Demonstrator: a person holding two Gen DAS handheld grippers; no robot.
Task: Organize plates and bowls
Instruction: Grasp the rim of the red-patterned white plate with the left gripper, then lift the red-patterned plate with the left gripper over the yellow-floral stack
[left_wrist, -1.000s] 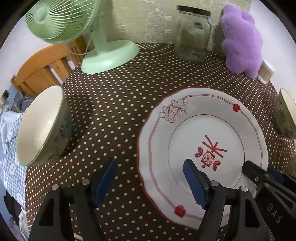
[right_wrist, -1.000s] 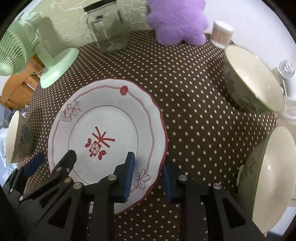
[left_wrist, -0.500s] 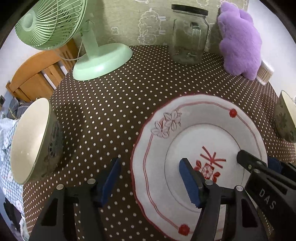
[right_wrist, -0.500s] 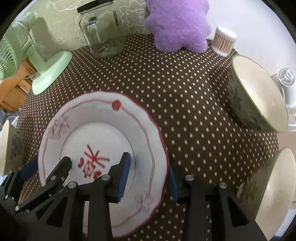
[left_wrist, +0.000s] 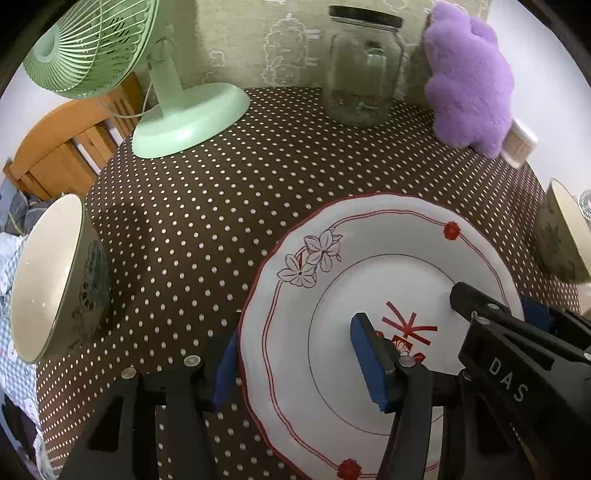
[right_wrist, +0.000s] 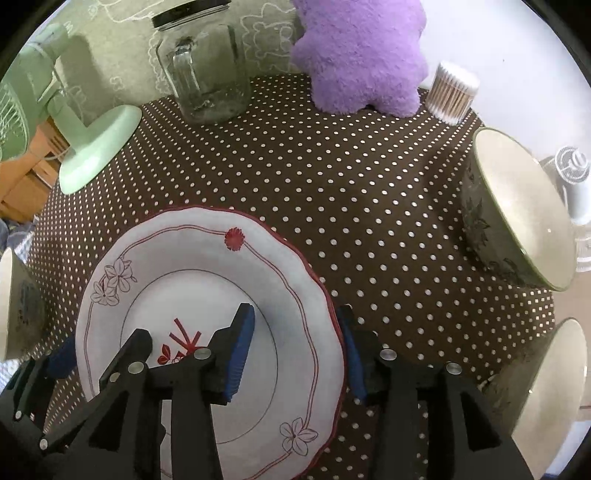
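Glossy scalloped plate (left_wrist: 369, 266) straddled by left gripper (left_wrist: 299, 363) and right gripper (right_wrist: 297, 349), both spread

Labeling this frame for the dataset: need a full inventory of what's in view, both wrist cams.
plate: 1, white with red rim and flower pattern, near middle of table, its edges between both grippers' fingers
bowls: 3, cream inside, green patterned outside; one at left edge, one at right, one at near right
tablecloth: 1, brown with white dots, covers table
fan: 1, mint green, far left
glass jar: 1, clear, black lid, far middle
plush toy: 1, purple, far right
cotton swab tub: 1, clear, right of plush
small white fan: 1, beyond right bowl
wooden chair: 1, orange-brown, behind table at left
left gripper: black, blue pads, open, straddling plate's left rim
right gripper: black, blue pads, open, straddling plate's right rim
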